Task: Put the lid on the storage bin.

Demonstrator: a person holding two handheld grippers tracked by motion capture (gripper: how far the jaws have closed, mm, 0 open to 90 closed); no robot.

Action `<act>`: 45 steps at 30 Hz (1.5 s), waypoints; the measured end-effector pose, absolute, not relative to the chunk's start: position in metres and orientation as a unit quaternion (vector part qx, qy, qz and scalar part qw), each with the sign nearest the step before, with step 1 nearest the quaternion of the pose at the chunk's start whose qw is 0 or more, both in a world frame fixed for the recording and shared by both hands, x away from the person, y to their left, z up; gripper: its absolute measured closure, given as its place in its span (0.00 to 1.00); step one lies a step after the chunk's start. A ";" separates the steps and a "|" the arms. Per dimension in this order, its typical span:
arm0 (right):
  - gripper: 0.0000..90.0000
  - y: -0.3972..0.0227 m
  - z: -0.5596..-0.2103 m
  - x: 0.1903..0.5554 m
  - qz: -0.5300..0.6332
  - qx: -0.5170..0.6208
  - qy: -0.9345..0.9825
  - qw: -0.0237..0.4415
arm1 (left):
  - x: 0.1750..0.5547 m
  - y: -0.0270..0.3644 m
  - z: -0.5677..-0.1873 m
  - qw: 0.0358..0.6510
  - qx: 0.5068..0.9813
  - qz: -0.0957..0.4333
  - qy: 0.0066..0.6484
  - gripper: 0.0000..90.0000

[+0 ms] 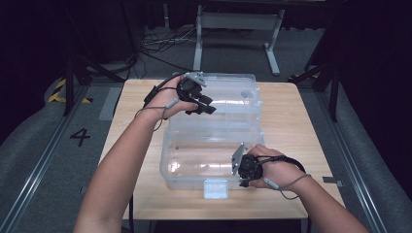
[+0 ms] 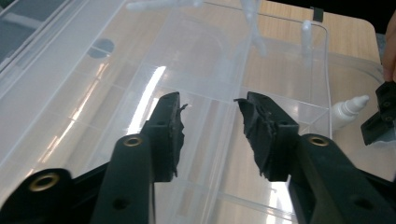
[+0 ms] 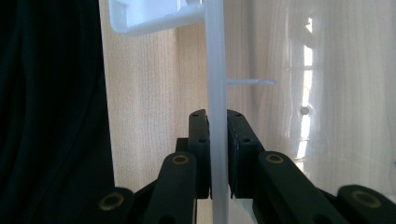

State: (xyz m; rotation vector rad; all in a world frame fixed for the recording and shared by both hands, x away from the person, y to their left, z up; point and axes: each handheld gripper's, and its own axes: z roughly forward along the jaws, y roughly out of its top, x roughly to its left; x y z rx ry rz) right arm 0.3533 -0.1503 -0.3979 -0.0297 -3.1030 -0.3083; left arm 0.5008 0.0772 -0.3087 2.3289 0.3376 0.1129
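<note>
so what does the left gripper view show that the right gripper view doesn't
Left gripper view: the left tongs standing apart over the open clear lid, nothing between the pads, and a small white bottle at the right.

Right gripper view: the right tongs shut on the bin's thin front wall, with the white latch at the top.

Both: clear plastic of the same bin and the wooden table under it.

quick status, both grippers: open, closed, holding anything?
Left gripper: open above the clear box lid, nothing gripped.
Right gripper: closed on the clear box's front wall.
</note>
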 end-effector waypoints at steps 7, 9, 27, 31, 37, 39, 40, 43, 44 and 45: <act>0.91 -0.151 -0.398 0.354 -0.101 -0.011 -0.995 0.014 | 0.498 0.077 -0.307 0.364 0.923 0.048 0.114 0.88; 0.91 -0.151 -0.399 0.354 -0.101 -0.011 -0.995 0.015 | 0.497 0.077 -0.307 0.362 0.924 0.045 0.117 0.92; 0.91 -0.151 -0.400 0.354 -0.100 -0.013 -0.995 0.018 | 0.494 0.075 -0.305 0.364 0.920 0.024 0.143 0.94; 0.91 -0.151 -0.400 0.354 -0.103 -0.009 -0.995 0.014 | 0.490 0.073 -0.303 0.361 0.922 0.034 0.139 0.94; 0.91 -0.151 -0.400 0.354 -0.104 -0.010 -0.994 0.014 | 0.486 0.074 -0.302 0.365 0.920 0.029 0.140 0.94; 0.91 -0.151 -0.400 0.354 -0.104 -0.010 -0.994 0.014 | 0.485 0.074 -0.302 0.364 0.921 0.030 0.138 0.94; 0.91 -0.151 -0.400 0.354 -0.104 -0.010 -0.994 0.014 | 0.485 0.074 -0.301 0.364 0.921 0.029 0.137 0.94; 0.91 -0.151 -0.400 0.354 -0.104 -0.011 -0.994 0.014 | 0.483 0.073 -0.301 0.364 0.920 0.029 0.138 0.94; 0.91 -0.151 -0.400 0.354 -0.103 -0.010 -0.994 0.014 | 0.482 0.073 -0.300 0.365 0.921 0.030 0.136 0.94; 0.91 -0.151 -0.399 0.354 -0.101 -0.011 -0.995 0.015 | 0.481 0.073 -0.300 0.364 0.921 0.030 0.136 0.94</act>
